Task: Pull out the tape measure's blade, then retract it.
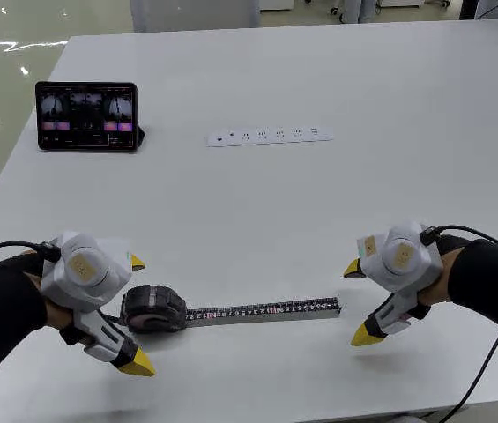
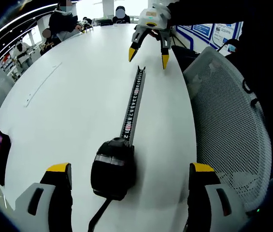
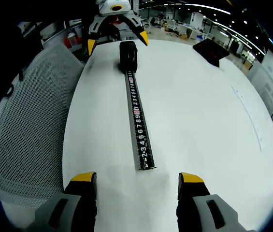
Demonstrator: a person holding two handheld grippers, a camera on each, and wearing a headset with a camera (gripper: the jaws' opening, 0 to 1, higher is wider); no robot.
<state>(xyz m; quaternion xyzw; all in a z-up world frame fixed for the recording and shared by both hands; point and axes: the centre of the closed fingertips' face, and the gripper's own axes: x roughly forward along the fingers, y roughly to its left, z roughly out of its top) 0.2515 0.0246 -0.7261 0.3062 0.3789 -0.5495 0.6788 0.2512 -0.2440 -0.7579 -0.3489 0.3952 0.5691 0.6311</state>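
One white desk (image 1: 319,106) carries everything. One tablet (image 1: 86,115) and one power strip (image 1: 269,136) lie well beyond the case (image 1: 153,308). Two tools: the left tool (image 1: 137,313) gapes astride the case, untouching; the right tool (image 1: 359,302) gapes empty off its far side, just past the tip of the one blade (image 1: 262,309), drawn out flat, numerals 2–9 legible

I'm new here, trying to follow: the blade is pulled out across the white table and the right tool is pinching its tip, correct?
Not quite. The blade is pulled out across the white table, but the right tool is not pinching its tip: the right gripper view shows its jaws open, the tip lying free just ahead of them.
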